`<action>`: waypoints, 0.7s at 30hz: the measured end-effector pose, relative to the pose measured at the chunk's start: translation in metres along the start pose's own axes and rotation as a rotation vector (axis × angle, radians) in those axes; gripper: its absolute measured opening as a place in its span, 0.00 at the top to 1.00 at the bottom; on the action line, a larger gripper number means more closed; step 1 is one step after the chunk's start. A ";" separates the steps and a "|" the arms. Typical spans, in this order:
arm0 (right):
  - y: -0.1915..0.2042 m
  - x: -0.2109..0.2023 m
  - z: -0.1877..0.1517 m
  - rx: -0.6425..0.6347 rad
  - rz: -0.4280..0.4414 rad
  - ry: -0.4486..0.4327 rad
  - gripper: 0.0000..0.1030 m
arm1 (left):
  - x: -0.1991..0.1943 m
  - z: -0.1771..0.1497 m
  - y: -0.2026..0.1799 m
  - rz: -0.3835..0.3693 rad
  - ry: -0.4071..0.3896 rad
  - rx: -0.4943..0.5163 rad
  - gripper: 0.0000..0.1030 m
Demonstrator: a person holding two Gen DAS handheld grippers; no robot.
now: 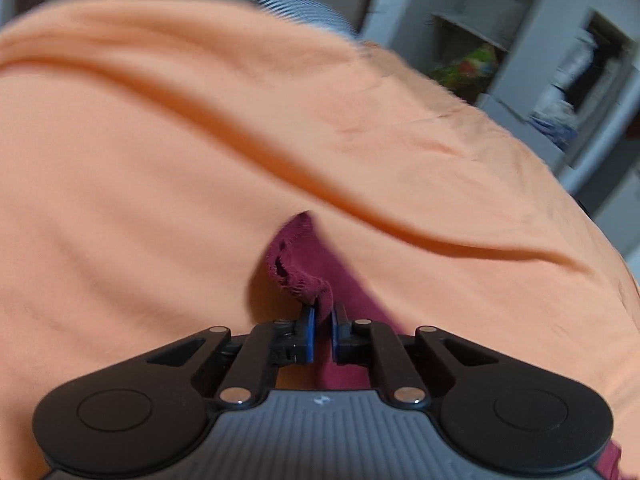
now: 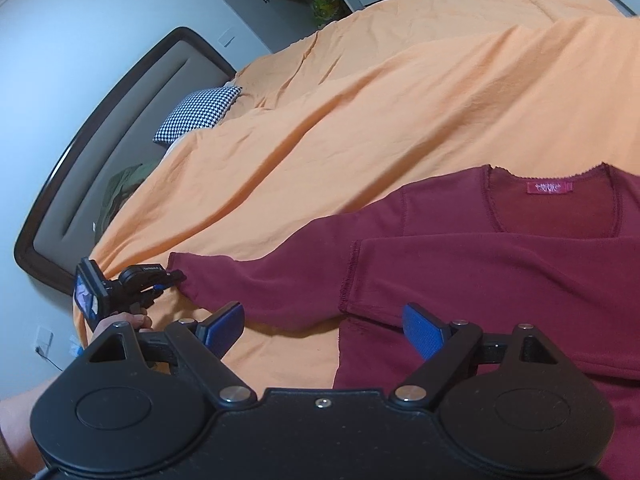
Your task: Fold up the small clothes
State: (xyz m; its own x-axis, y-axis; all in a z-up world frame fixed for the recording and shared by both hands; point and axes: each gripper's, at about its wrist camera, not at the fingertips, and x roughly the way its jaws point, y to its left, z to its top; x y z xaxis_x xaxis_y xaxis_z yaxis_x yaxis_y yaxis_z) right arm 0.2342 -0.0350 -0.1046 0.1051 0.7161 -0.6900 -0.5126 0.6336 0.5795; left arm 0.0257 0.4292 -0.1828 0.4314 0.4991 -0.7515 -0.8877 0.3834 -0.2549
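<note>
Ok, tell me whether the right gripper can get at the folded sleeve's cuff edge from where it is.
Probably yes. The right gripper is open, and the folded sleeve lies flat just ahead, nothing between them. The left gripper holds the other sleeve, off to the side.

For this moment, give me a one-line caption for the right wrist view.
Open right gripper hovers over maroon top on orange bedspread; left gripper pinches its sleeve cuff.

Left wrist view: motion blur throughout; shelving [image 1: 552, 68] at upper right is smeared and its contents cannot be identified. A striped item [image 1: 304, 10] at top centre is mostly hidden behind the orange bedspread [image 1: 160, 140].

Right wrist view: the maroon top [image 2: 500, 264] is cut off by the right edge and covered at lower centre by the right gripper [image 2: 324, 330] body. The neck label [image 2: 550, 188] print is too small to read.
</note>
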 end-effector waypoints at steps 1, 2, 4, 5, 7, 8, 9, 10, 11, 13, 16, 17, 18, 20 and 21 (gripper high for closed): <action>-0.003 0.000 0.000 0.009 0.004 -0.002 0.15 | -0.008 -0.001 -0.013 -0.022 -0.012 0.044 0.94; -0.007 -0.001 0.001 0.020 0.006 -0.007 0.15 | -0.016 -0.003 -0.028 -0.047 -0.021 0.094 0.94; -0.016 -0.006 0.003 0.046 0.013 -0.023 0.15 | -0.034 -0.014 -0.064 -0.103 -0.036 0.207 0.94; -0.023 -0.010 0.005 0.066 0.019 -0.036 0.15 | -0.042 -0.020 -0.085 -0.142 -0.037 0.258 0.94; -0.037 -0.019 0.007 0.104 0.021 -0.057 0.15 | -0.057 -0.042 -0.129 -0.226 -0.027 0.356 0.94; -0.047 -0.025 0.009 0.128 0.018 -0.068 0.15 | -0.062 -0.054 -0.151 -0.265 -0.021 0.402 0.94; -0.056 -0.030 0.010 0.146 0.014 -0.075 0.15 | -0.067 -0.068 -0.174 -0.301 -0.015 0.445 0.94; -0.066 -0.037 0.011 0.165 0.006 -0.085 0.15 | -0.074 -0.085 -0.197 -0.335 -0.006 0.477 0.94; -0.077 -0.044 0.011 0.185 -0.004 -0.100 0.15 | -0.083 -0.102 -0.215 -0.369 0.010 0.499 0.94; -0.098 -0.059 0.012 0.222 -0.018 -0.128 0.15 | -0.092 -0.136 -0.253 -0.435 0.042 0.561 0.94; -0.132 -0.082 0.010 0.298 -0.040 -0.173 0.15 | -0.101 -0.190 -0.298 -0.524 0.126 0.625 0.94; -0.145 -0.088 0.008 0.326 -0.048 -0.185 0.15 | -0.104 -0.211 -0.313 -0.551 0.148 0.666 0.94; -0.156 -0.091 0.005 0.352 -0.053 -0.192 0.14 | -0.106 -0.232 -0.327 -0.574 0.174 0.706 0.94; -0.178 -0.090 -0.003 0.397 -0.048 -0.187 0.14 | -0.105 -0.274 -0.342 -0.588 0.219 0.794 0.94; -0.189 -0.086 -0.007 0.414 -0.046 -0.162 0.14 | -0.102 -0.292 -0.348 -0.586 0.242 0.828 0.94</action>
State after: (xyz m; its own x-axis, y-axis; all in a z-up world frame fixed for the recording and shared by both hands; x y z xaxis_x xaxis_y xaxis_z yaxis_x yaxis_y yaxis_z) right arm 0.3160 -0.2186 -0.1574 0.2691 0.7005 -0.6609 -0.1236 0.7057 0.6977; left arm 0.2436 0.0182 -0.1950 0.6340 -0.0714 -0.7700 -0.1219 0.9741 -0.1907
